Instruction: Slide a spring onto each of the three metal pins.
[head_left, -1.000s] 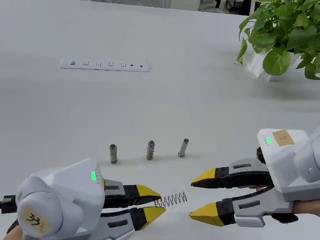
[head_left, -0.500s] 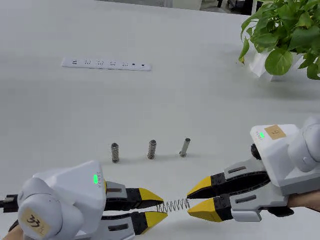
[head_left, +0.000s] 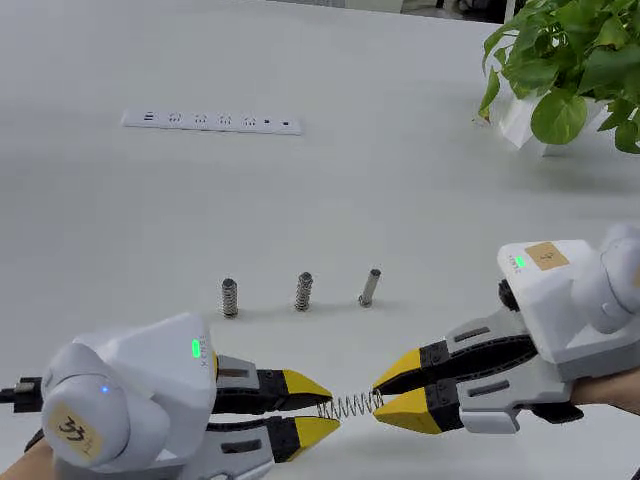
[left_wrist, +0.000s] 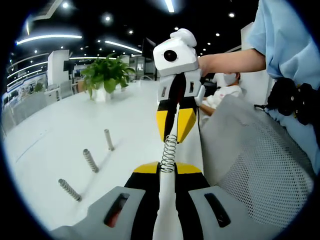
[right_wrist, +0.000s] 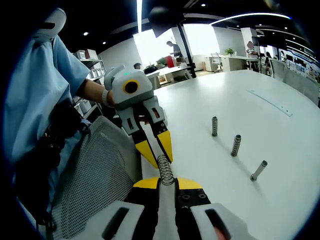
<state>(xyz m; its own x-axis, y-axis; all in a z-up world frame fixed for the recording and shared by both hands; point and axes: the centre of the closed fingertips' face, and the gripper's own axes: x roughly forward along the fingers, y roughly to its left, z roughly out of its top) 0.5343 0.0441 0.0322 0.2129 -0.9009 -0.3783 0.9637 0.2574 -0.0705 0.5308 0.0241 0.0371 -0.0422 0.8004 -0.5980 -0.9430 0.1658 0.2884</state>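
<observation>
1. Spring (head_left: 350, 405) is hanging level just above the table (head_left: 300, 200), stretched jaw to jaw. Its long axis is running straight from one pair of tips to the other.
2. Left gripper (head_left: 330, 408) is pinching one end, its jaws drawn narrow on the coils. The right gripper (head_left: 378, 400) is gripping the other end the same way, its tips facing the left's.
3. Ahead of both sets of tips, three pins are standing in a row on the table. The outer pin (head_left: 230, 297) on the left gripper's side and the middle pin (head_left: 303, 291) are already wearing springs. The bare pin (head_left: 369, 287) is leaning slightly at the right gripper's end.
4. To my eye the right gripper is sitting nearer the bare pin. The spring is lying crosswise to it, so it looks to need turning end-down over the pin's top.
</observation>
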